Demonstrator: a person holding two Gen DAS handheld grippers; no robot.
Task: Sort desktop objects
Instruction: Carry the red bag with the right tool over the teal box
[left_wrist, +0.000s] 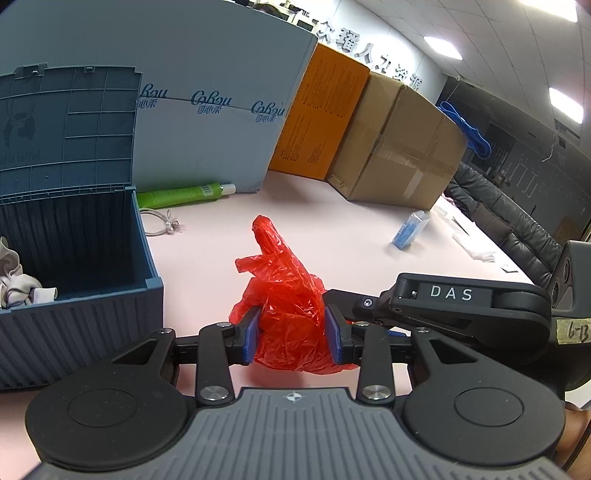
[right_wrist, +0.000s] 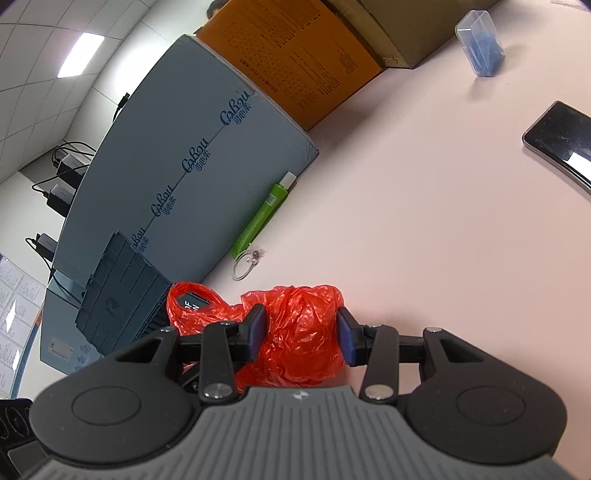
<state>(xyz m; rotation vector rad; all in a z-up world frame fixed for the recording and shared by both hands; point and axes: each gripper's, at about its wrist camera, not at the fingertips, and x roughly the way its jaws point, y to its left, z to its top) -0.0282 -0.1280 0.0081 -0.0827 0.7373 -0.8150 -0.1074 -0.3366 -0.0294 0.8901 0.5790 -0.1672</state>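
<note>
Pale pink surface (left_wrist: 332, 221), cluttered. Nearest: left gripper (left_wrist: 293, 334) clamped on crumpled red plastic bag (left_wrist: 288, 295); right gripper (right_wrist: 301, 334) closed on same bag from other side. Just left: open dark blue bin (left_wrist: 110, 295), cloth inside. Farther: hair tie with beads (left_wrist: 162, 223), green tube (left_wrist: 184, 194) against grey-blue carton (left_wrist: 207, 140). Right: clear box of blue pieces (left_wrist: 410, 229), phone (right_wrist: 561, 136). Behind: orange box (left_wrist: 321, 114), brown cartons (left_wrist: 399, 147).

Left gripper (left_wrist: 293, 334), right gripper (right_wrist: 301, 334): both clamped.
</note>
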